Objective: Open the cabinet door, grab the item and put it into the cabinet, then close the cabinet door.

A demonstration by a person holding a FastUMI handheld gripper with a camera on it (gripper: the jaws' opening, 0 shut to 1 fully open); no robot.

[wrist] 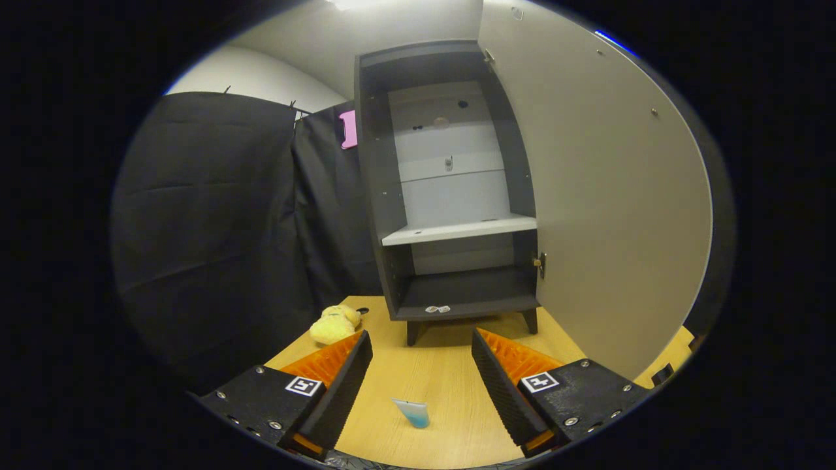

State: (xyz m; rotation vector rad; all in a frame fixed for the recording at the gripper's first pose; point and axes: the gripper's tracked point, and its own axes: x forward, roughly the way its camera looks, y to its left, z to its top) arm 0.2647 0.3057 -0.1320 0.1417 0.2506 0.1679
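Note:
A dark cabinet [450, 196] stands on short legs on the wooden table [444, 372], straight beyond my fingers. Its door [607, 196] is swung wide open to the right, showing a white shelf [457, 230] and a dark bottom compartment. My gripper [421, 346] is open, with nothing held. A small blue tube [413, 412] lies on the table between the fingers, close to me. A yellow plush toy [334, 324] lies on the table just beyond the left fingertip, left of the cabinet's foot.
Black cloth [215, 228] walls the booth on the left, close behind the plush toy. A pink object [349, 128] hangs on it beside the cabinet's upper left side. The open door blocks the right side of the table.

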